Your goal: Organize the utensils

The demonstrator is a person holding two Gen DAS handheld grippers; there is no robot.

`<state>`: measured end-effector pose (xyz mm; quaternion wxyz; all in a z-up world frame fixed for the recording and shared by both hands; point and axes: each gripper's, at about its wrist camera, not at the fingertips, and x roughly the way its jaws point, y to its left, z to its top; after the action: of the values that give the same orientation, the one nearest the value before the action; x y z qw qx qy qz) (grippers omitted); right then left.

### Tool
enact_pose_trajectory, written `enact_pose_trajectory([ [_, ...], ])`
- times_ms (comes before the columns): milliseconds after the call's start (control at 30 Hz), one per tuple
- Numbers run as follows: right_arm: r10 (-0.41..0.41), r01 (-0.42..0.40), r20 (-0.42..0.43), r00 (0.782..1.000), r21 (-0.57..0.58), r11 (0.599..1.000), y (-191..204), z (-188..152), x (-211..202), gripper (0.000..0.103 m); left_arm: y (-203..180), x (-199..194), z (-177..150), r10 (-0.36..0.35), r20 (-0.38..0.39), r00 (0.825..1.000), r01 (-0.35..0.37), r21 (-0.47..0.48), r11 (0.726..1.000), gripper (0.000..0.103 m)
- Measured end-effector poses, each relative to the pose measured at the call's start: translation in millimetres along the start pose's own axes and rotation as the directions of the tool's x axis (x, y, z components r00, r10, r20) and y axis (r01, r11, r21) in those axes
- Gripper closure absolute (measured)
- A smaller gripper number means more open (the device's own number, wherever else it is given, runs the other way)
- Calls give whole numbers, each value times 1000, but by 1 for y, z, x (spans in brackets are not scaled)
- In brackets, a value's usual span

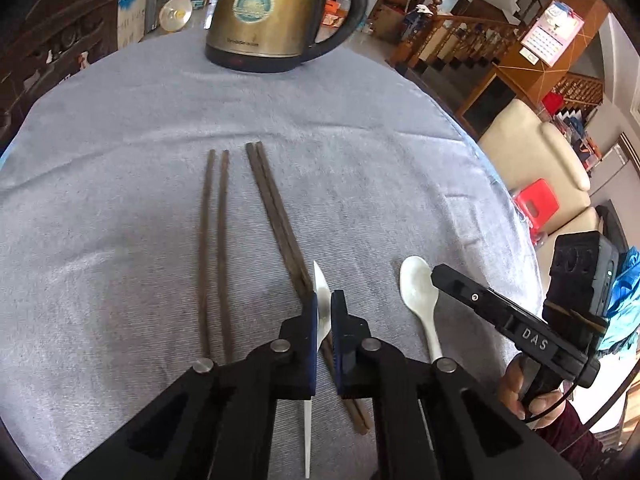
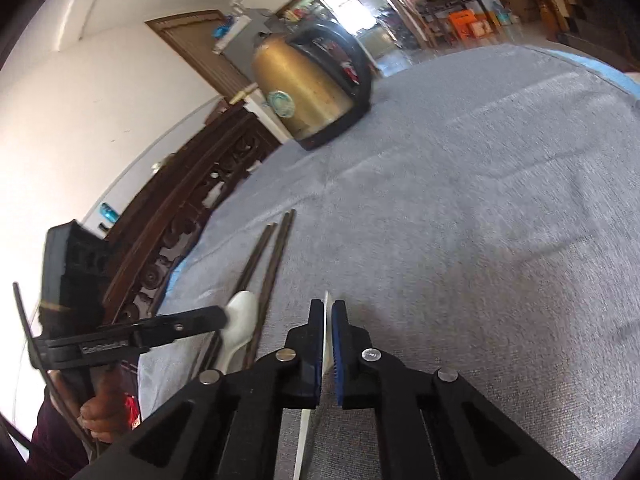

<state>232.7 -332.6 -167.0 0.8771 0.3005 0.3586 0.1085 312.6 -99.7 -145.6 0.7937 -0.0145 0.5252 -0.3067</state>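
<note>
Right claw point(image 2: 327, 312): jaws pinched on a thin white spoon point(image 2: 325, 332) held edge-on, its handle running back under the claw.
Left claw point(image 2: 218, 316): at the left edge, against a second white spoon point(image 2: 240, 320); whether it grips it cannot be told.
Chopsticks point(image 2: 272, 256): dark, lying on the grey cloth-covered surface point(image 2: 460, 220), beside that spoon.
Kettle point(image 2: 308, 92): brass-coloured, far across the surface.

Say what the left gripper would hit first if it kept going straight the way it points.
Probably the right-hand chopsticks on the cloth, just ahead of the left gripper and its spoon; the kettle stands farther on. Depth is unclear.
</note>
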Motion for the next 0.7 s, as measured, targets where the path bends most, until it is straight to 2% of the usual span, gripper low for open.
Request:
enact_pose_trajectory([
  [67, -10, 11, -19, 1000, 45, 999, -7, 2, 3, 96, 4, 0, -1, 1, 1, 1000, -1, -9, 1000, 97],
  [100, -19, 20, -24, 1000, 67, 998, -10, 2, 3, 91, 4, 1, -2, 0, 0, 1000, 0, -11, 1000, 97],
  [133, -24, 26, -30, 999, 85, 996, -13, 3, 4, 80, 4, 2, -2, -3, 1, 1000, 3, -11, 1000, 97],
  [200, -11, 14, -29, 1000, 91, 996, -15, 3, 3, 74, 3, 3, -2, -8, 0, 1000, 8, -6, 1000, 97],
  [367, -3, 4, -21, 1000, 22, 1000, -5, 1, 3, 73, 0, 8, 1, 2, -4, 1000, -2, 2, 1000, 97],
  [400, -5, 5, -26, 1000, 6, 1000, -1, 0, 5, 76, 0, 9, 2, 14, -6, 1000, -14, 7, 1000, 96],
  [500, -2, 0, -47, 999, -45, 999, 7, -1, 9, 97, 0, 11, 3, 27, -11, 1000, -27, 11, 1000, 95],
  [700, -20, 17, -42, 999, -68, 998, 11, -3, 9, 100, 1, 13, 5, 25, -17, 1000, -25, -4, 1000, 92],
])
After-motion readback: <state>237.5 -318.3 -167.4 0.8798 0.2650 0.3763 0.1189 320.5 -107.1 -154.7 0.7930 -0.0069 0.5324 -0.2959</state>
